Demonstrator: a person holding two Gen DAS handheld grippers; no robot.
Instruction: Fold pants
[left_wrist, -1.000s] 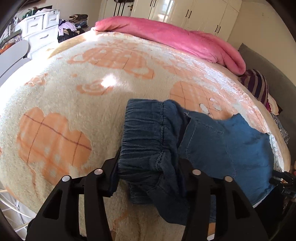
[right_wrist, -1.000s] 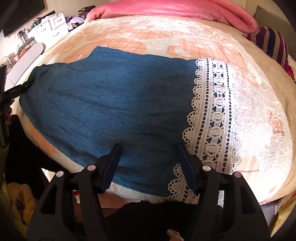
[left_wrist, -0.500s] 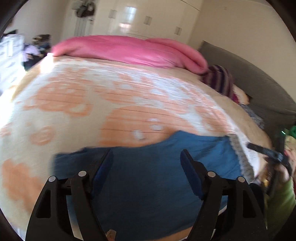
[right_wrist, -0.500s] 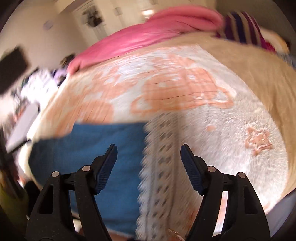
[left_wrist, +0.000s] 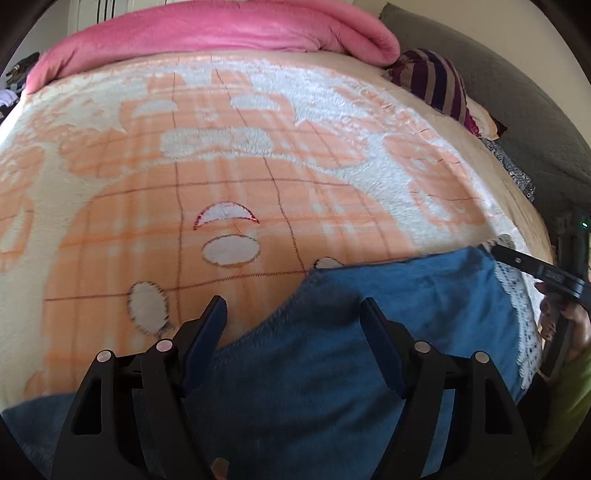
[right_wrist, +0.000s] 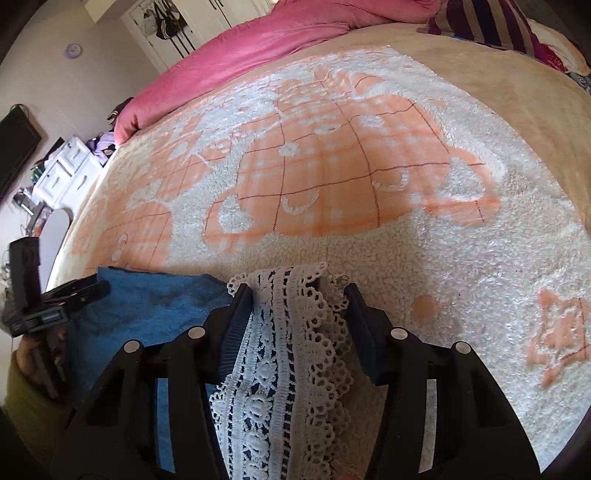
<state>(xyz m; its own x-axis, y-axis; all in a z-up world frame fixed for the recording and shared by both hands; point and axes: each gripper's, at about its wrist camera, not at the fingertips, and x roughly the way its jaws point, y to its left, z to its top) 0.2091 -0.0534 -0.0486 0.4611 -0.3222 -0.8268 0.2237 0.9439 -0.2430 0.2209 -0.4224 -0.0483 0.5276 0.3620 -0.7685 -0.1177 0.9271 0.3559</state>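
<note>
Blue denim pants (left_wrist: 369, 332) with a white lace hem (right_wrist: 291, 332) lie flat along the near edge of the bed. My left gripper (left_wrist: 293, 302) hangs open over the denim's far edge, nothing pressed between its fingers. The right gripper (right_wrist: 298, 291) straddles the end of the lace hem and its jaws are closing. The lace fills the gap between the pads, but they do not visibly pinch it. One black finger (left_wrist: 532, 267) of the right gripper shows at the lace end in the left wrist view. The left gripper's fingers (right_wrist: 81, 288) show over the denim (right_wrist: 155, 306) at far left.
A cream and orange fleece blanket (left_wrist: 221, 166) covers the bed. A pink duvet (left_wrist: 221, 33) lies rolled along the far side, with a striped pillow (left_wrist: 436, 81) at the far right. White drawers (right_wrist: 62, 170) stand beyond the bed's left side. A green sleeve (left_wrist: 565, 387) shows at right.
The left gripper let go of the gathered waistband, opened, and swept sideways along the pants. The right gripper shifted onto the lace hem and its jaws narrowed around it.
</note>
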